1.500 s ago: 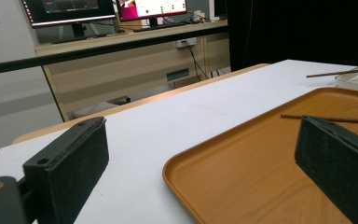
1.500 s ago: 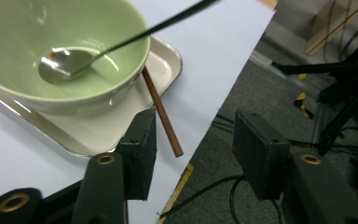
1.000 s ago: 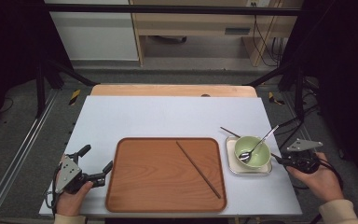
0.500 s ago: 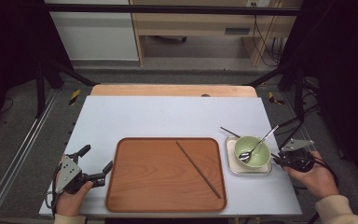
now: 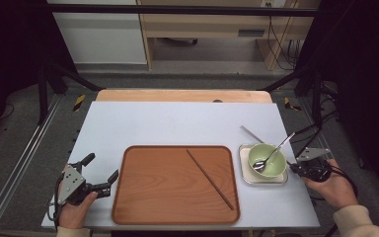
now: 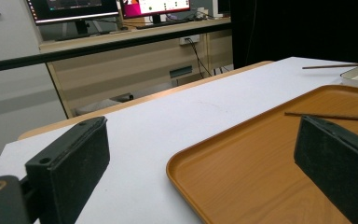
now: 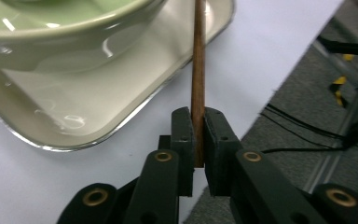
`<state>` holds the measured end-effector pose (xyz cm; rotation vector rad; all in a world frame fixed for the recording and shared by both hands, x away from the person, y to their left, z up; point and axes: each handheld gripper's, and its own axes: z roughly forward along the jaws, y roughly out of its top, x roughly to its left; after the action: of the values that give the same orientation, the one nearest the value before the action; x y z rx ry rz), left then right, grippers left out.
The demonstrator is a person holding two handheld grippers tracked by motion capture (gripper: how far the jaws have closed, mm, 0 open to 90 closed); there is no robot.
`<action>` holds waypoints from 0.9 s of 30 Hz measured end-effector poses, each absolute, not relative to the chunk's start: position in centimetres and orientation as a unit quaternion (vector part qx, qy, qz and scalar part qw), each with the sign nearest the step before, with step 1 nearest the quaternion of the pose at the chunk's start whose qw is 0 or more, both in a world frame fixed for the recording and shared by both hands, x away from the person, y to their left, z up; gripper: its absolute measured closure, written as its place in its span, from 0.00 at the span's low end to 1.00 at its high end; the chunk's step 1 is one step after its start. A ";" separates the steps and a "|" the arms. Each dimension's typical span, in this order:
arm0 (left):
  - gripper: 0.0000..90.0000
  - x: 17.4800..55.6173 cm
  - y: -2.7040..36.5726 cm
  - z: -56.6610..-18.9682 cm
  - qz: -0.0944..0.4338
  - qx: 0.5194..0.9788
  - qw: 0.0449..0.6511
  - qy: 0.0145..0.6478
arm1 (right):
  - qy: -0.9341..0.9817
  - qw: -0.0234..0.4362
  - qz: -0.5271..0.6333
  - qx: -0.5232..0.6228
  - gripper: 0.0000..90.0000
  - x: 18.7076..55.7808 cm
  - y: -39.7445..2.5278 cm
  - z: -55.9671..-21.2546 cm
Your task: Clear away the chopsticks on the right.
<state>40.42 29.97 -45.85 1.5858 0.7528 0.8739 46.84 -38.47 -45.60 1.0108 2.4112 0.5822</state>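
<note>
White laminate covers the counter, the largest thing here. On its near half lies a rounded rectangular brown wooden tray, and across that tray's right part rests one thin dark-brown wooden chopstick, running diagonally. Just right of the wooden tray stands a small square cream-coloured dish with a round pale-green bowl on it; a silver metal spoon sits in the bowl with its handle leaning out over the far right rim.

The left tool, held in the person's left hand, rests at the tray's near left corner with its jaws spread wide apart and nothing between them; one jaw hangs over the tray's edge.

The right tool sits just right of the cream dish, its jaws pressed together on the near end of a second thin brown chopstick. That stick runs away along the dish's rim, beside the bowl.
</note>
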 end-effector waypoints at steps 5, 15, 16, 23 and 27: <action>0.03 40.5 29.9 -45.9 0.369 0.674 0.556 0.318 | 0.861 0.245 0.234 0.381 0.94 46.3 -38.9 -44.8; 0.03 40.5 29.9 -45.9 0.370 0.674 0.555 0.317 | 0.780 0.319 0.268 0.467 0.94 45.8 -39.6 -41.5; 0.03 40.4 29.9 -45.9 0.371 0.674 0.555 0.317 | 0.772 0.330 0.265 0.474 0.94 45.8 -39.6 -41.0; 0.03 40.4 30.1 -45.9 0.371 0.671 0.557 0.318 | 0.732 0.389 0.268 0.491 0.94 45.3 -38.7 -37.7; 0.03 40.4 30.0 -45.9 0.370 0.671 0.558 0.318 | 0.726 0.403 0.279 0.483 0.94 44.5 -37.1 -35.7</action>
<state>40.43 30.02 -45.87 1.5830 0.7499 0.8722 44.48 -37.07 -35.72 1.2191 1.8350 0.7041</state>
